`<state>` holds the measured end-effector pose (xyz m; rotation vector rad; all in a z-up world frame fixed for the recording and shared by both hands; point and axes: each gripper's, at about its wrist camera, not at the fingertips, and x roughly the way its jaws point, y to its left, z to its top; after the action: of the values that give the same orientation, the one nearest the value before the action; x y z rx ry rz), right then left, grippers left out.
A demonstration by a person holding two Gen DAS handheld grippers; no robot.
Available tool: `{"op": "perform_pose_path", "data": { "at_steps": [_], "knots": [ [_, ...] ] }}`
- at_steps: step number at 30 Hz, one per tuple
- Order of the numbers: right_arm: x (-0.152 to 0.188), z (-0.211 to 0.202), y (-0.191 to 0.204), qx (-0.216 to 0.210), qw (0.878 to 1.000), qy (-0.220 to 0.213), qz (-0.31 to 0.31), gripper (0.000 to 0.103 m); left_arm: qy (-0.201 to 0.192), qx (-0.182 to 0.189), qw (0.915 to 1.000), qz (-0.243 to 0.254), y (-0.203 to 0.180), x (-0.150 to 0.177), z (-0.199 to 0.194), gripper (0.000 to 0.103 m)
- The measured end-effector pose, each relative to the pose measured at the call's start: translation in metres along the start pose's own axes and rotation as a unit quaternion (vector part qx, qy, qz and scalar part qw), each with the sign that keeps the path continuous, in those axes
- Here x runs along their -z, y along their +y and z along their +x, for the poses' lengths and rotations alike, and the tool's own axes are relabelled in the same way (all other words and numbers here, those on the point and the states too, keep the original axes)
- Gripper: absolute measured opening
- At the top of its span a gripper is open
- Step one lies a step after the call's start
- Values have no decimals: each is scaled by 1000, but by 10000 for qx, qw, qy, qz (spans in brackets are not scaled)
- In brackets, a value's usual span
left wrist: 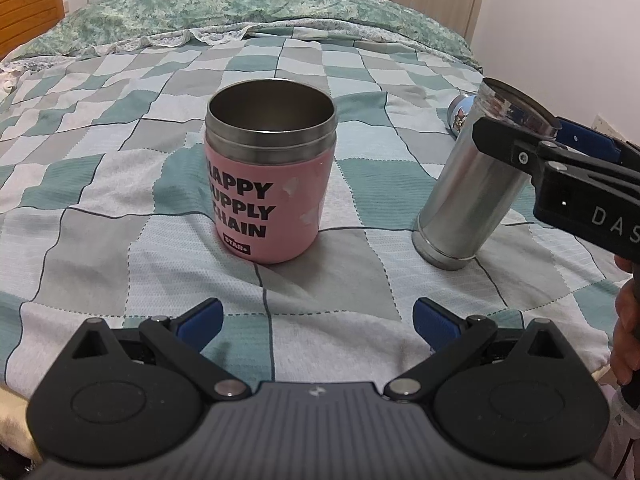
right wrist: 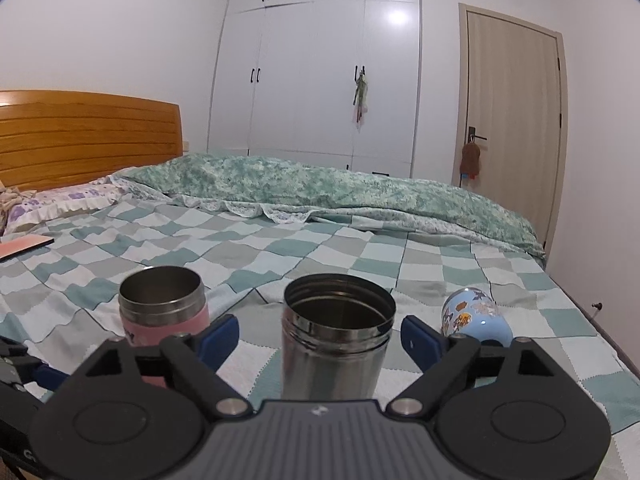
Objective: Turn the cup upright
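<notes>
pink cup [left wrist: 269,184]: pink sleeve, black lettering, steel rim
steel cup [left wrist: 472,196]: plain silver
blue cup [right wrist: 476,318]: pale blue, cartoon prints
sheet [left wrist: 100,184]: teal, grey and white checks
quilt [right wrist: 320,184]: mottled green
pads [left wrist: 202,320]: blue
headboard [right wrist: 88,136]: orange wood
wardrobe [right wrist: 320,72]: white

A bed [right wrist: 320,248] with a green, grey and white checked cover carries everything. A pink cup [left wrist: 269,176] and a silver cup [left wrist: 466,204] stand on it, mouths up. A small blue cup [right wrist: 476,318] lies on its side beyond them. A rumpled green quilt [right wrist: 328,184] sits along the far edge.
</notes>
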<state>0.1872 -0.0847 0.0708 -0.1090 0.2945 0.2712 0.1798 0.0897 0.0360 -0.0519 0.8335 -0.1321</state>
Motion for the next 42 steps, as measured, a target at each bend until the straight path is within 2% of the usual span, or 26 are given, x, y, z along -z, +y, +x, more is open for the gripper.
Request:
{"op": "perform_pose_path", "data": {
  "at_steps": [5, 9, 10, 14, 18, 24, 27, 33, 37, 42],
  "knots": [
    [-1, -10, -3, -6, 10000, -62, 29, 92, -54, 4, 10000, -34, -1, 2, -9, 103],
    [3, -32, -11, -9, 9998, -199, 22, 100, -178, 38, 9998, -61, -6, 9, -24, 103],
    [6, -40, -15, -22, 9996, -264, 22, 103, -246, 51, 9997, -64, -8, 12, -29, 103],
    [19, -74, -29, -65, 9989, -459, 21, 103, -546, 77, 9984, -78, -19, 25, -49, 103],
    [41, -109, -47, 11, 9984, -553, 77, 103, -1038, 49, 9946, -61, -35, 44, -69, 103],
    [83, -155, -72, 365, 9971, -662, 104, 103, -1767, -50, 9842, 92, -66, 80, -83, 103],
    [101, -171, -83, 535, 9960, -713, 100, 103, -2142, -136, 9763, 274, -82, 100, -83, 103],
    [132, -181, -94, 774, 9940, -766, 47, 103, -2783, -278, 9596, 314, -107, 133, -71, 103],
    [142, -185, -96, 852, 9924, -889, -18, 103, -2958, -445, 9538, 295, -113, 142, -63, 103],
    [146, -187, -105, 896, 9907, -998, 233, 103, -3224, -490, 9449, 282, -113, 150, -69, 103]
  ]
}}
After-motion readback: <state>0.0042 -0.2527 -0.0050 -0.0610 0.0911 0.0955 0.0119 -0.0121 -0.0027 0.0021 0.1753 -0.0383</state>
